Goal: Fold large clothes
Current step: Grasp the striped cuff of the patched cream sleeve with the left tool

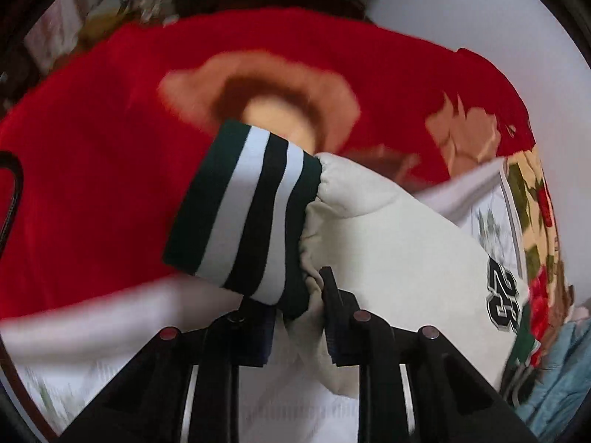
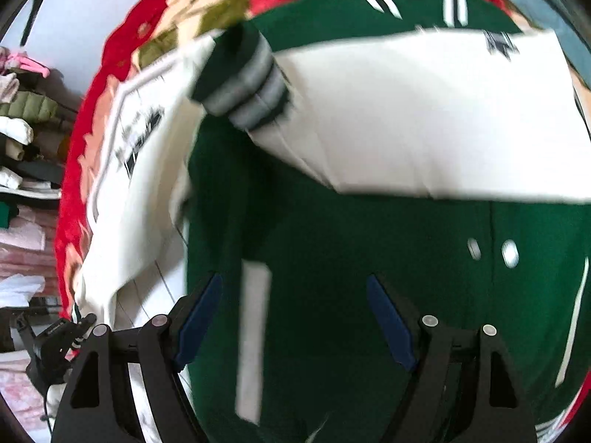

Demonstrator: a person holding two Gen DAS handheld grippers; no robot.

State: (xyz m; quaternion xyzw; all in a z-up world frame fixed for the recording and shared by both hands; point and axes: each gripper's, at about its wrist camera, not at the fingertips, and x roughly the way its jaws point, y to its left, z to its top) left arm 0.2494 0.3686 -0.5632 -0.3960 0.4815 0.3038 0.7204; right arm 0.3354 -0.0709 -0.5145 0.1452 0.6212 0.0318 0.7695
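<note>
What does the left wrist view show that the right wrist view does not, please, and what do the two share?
Only the left wrist view shows the left tool shut on the cream sleeve beside its striped cuff, and the number patch. Only the right wrist view shows the right tool open over the green jacket body, and stacked clothes. Both show the floral red blanket.
</note>
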